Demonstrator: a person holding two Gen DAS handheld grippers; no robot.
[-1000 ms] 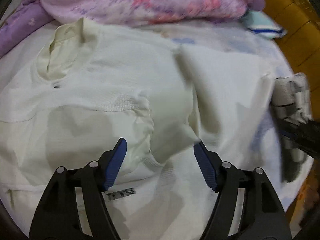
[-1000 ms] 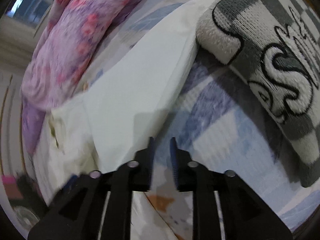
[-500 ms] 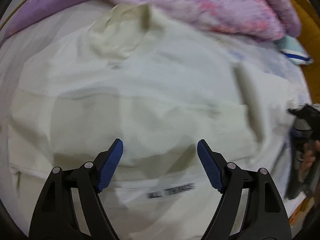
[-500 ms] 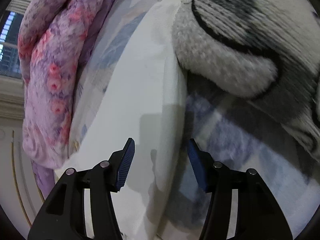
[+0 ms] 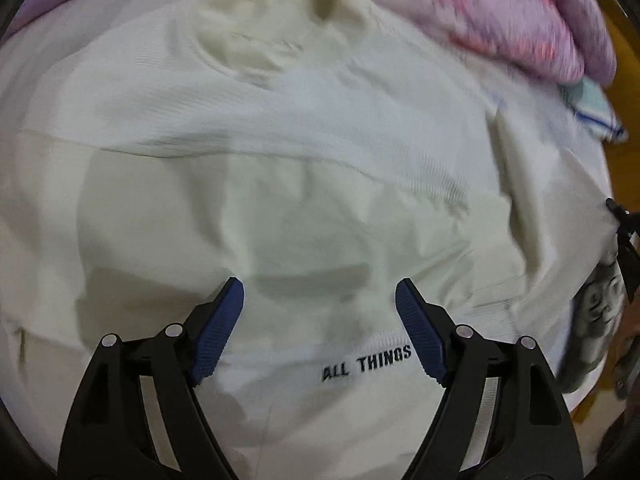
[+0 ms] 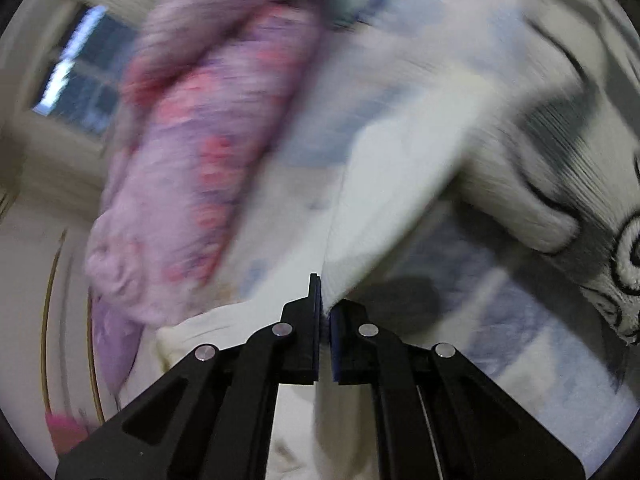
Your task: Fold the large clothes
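A cream sweatshirt (image 5: pixel 280 140) lies spread flat on the bed, collar (image 5: pixel 256 40) at the far end and the black lettering "ALL THINGS" (image 5: pixel 366 364) near me. My left gripper (image 5: pixel 319 284) hangs just above its chest, pointing steeply down, open with nothing between the blue pads. In the right wrist view my right gripper (image 6: pixel 325 292) is shut on the edge of the sweatshirt's sleeve (image 6: pixel 392 200), which rises from the jaw tips in a raised fold. The picture is blurred by motion.
A pink and purple floral quilt (image 5: pixel 520 12) is bunched along the far side of the bed (image 6: pixel 200 160). A grey and white checked fleece (image 6: pixel 560 160) lies right of the sleeve, on a blue patterned sheet (image 6: pixel 500 320). A small teal folded item (image 5: pixel 596 108) sits at the far right.
My right gripper opened over the sleeve's edge, then shut on it and lifted it. My left gripper slid across the sweatshirt, stayed open, and the lettering now lies between its fingers.
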